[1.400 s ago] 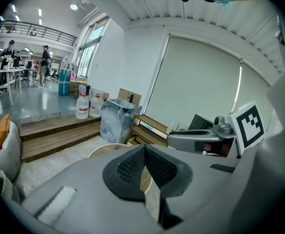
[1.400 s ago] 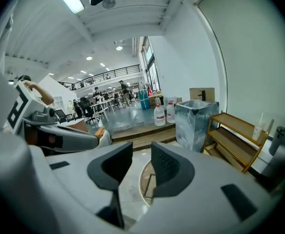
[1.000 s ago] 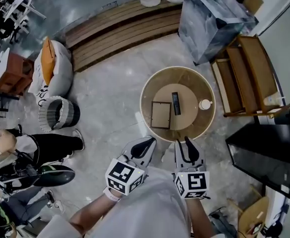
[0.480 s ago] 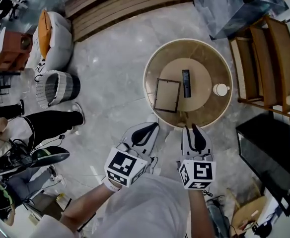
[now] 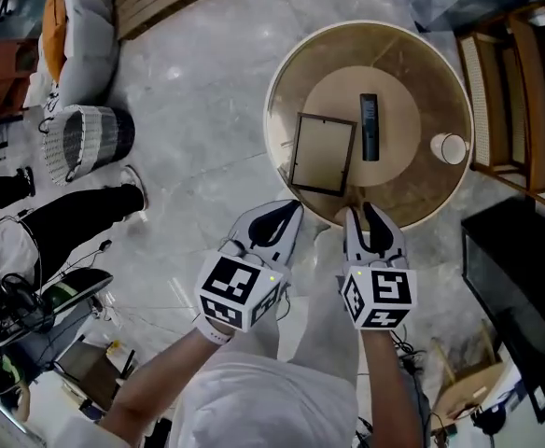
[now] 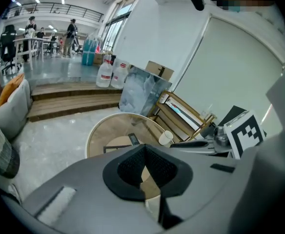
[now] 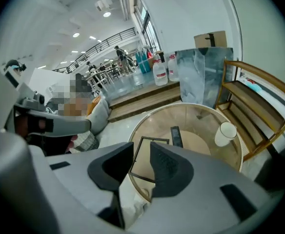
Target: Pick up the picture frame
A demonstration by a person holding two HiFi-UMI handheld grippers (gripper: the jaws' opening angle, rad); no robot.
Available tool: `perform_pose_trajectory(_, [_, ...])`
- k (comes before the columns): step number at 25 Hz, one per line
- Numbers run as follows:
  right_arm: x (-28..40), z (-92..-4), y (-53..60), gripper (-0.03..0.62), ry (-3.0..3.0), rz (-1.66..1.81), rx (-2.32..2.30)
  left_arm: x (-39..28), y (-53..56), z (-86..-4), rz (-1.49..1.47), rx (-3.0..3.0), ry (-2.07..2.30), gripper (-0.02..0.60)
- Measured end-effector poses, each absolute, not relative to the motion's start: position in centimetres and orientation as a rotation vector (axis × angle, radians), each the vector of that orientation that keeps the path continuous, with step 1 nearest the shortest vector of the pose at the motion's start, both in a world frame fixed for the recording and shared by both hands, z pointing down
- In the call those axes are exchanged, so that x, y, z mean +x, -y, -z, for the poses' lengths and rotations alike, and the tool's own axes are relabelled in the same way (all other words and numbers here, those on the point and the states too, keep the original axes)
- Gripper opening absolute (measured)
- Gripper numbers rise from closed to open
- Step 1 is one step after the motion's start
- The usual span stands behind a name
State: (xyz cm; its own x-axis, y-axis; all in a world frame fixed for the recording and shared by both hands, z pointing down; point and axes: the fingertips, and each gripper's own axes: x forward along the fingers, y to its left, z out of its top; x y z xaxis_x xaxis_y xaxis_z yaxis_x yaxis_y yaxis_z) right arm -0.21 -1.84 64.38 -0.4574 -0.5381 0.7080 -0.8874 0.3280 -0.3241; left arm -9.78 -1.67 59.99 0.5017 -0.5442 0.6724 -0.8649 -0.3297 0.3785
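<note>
The picture frame (image 5: 322, 153) lies flat on the left part of a round glass table (image 5: 293, 71), dark-edged with a pale inside. Both grippers hover just short of the table's near rim. My left gripper (image 5: 280, 220) is shut and holds nothing, below and left of the frame. My right gripper (image 5: 367, 220) is open with an empty gap, below and right of the frame. In the right gripper view the frame (image 7: 142, 161) shows through the gap of that gripper (image 7: 141, 150). In the left gripper view the frame (image 6: 116, 147) peeks over the closed left gripper (image 6: 142, 150).
A black remote (image 5: 370, 126) lies beside the frame and a white cup (image 5: 450, 147) stands near the table's right rim. A wooden shelf (image 5: 520, 82) stands to the right, a black unit (image 5: 524, 269) below it. A woven basket (image 5: 86, 143), cushions (image 5: 76, 35) and a person's legs (image 5: 67, 222) are to the left.
The table has come nearer and larger in the head view, and both grippers have moved forward to its near rim. The jaws look the same as before.
</note>
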Motion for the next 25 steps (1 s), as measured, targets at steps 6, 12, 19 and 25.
perform_pose_trajectory(6, [-0.3, -71.4, 2.6, 0.086, 2.04, -1.038, 1.226, -9.0, 1.5, -67.1, -0.605, 1.967, 1.116, -0.009])
perform_pose_trajectory(12, [-0.5, -78.0, 4.8, 0.086, 1.985, -1.059, 1.219, -8.3, 3.1, -72.6, -0.644, 1.945, 1.111, -0.009])
perform_pose_trajectory(19, [-0.7, -84.2, 5.3, 0.085, 1.89, -1.153, 1.212, -8.5, 4.1, -78.0, -0.68, 1.907, 1.095, -0.009])
perform_pose_trajectory(25, [-0.5, -87.5, 5.5, 0.084, 1.85, -1.163, 1.189, -9.0, 4.1, -82.0, -0.685, 1.836, 1.091, -0.009])
